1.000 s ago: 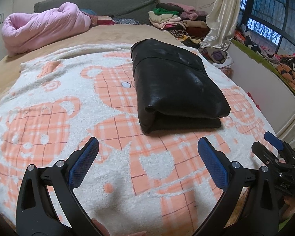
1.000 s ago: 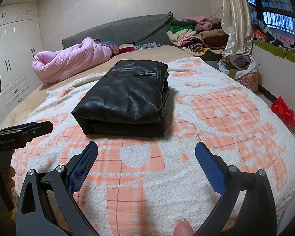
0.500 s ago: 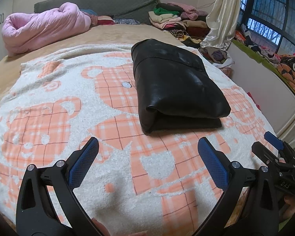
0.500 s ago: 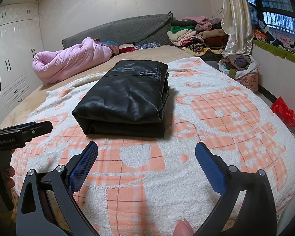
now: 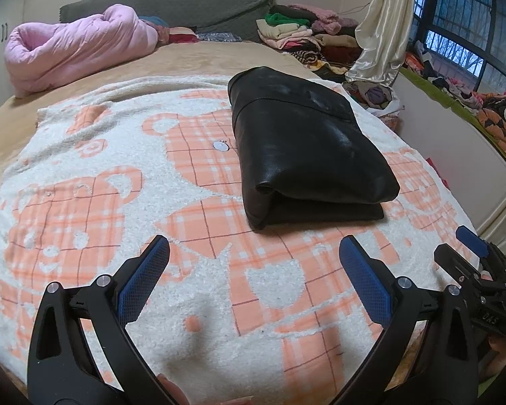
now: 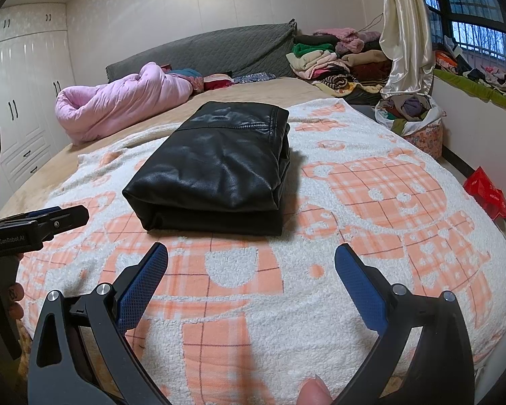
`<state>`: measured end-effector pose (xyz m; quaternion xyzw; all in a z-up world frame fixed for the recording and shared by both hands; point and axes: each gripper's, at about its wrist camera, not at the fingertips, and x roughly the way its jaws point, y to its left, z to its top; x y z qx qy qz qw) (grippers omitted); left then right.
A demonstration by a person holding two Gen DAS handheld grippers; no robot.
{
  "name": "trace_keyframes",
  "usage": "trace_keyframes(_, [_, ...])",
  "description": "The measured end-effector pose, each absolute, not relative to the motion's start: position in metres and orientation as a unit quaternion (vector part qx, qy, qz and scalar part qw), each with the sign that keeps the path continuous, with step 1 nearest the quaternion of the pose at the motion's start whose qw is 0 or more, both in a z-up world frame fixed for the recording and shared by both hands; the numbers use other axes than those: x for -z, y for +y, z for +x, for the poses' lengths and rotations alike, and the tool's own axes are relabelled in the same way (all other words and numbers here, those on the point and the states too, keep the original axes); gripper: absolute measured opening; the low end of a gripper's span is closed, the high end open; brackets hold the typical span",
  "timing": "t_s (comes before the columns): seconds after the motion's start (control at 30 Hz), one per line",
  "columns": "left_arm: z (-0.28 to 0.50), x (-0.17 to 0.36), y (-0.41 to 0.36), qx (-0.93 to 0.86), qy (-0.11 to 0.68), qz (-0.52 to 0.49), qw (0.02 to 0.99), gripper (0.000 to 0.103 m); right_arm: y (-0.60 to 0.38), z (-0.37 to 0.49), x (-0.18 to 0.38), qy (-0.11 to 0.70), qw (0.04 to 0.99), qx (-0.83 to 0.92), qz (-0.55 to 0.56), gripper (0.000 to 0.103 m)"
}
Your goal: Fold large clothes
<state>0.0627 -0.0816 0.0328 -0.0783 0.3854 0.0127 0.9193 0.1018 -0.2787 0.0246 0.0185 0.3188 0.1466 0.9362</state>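
A black leather garment (image 5: pixel 303 145) lies folded into a thick rectangle on the orange-and-white bear blanket (image 5: pixel 94 185); it also shows in the right wrist view (image 6: pixel 219 168). My left gripper (image 5: pixel 253 260) is open and empty, held above the blanket short of the garment's near edge. My right gripper (image 6: pixel 251 266) is open and empty, also short of the near edge. Each gripper shows at the edge of the other's view: the right one (image 5: pixel 472 253) and the left one (image 6: pixel 50 219).
A pink quilt (image 6: pixel 124 101) lies rolled at the far left of the bed. Stacked clothes (image 6: pixel 334 57) sit by the grey headboard. A basket of clothes (image 6: pixel 415 118) and a red item (image 6: pixel 487 190) are on the floor at the right. A small white disc (image 5: pixel 221 145) lies on the blanket.
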Motion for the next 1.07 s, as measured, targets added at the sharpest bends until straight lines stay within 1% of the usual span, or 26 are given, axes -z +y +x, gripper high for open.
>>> trace_keyframes(0.53, [0.066, -0.03, -0.083, -0.031, 0.392, -0.051, 0.918, 0.095, -0.285, 0.106, -0.02, 0.326, 0.935, -0.142, 0.016, 0.099])
trace_keyframes(0.8, [0.067, -0.026, -0.075, -0.027, 0.405, -0.07, 0.911, 0.095, -0.295, 0.103, -0.028, 0.318, 0.938, -0.135, 0.025, 0.099])
trace_keyframes(0.9, [0.071, -0.023, -0.052, -0.038, 0.419, -0.1, 0.902, 0.095, -0.321, 0.101, -0.038, 0.31, 0.943, -0.111, 0.046, 0.099])
trace_keyframes(0.97, [0.073, -0.022, -0.023, -0.055, 0.426, -0.121, 0.895, 0.095, -0.354, 0.098, -0.044, 0.3, 0.949, -0.072, 0.063, 0.099])
trace_keyframes(1.07, [0.066, -0.026, 0.047, -0.108, 0.421, -0.14, 0.89, 0.095, -0.438, 0.09, -0.045, 0.297, 0.949, 0.046, 0.097, 0.099])
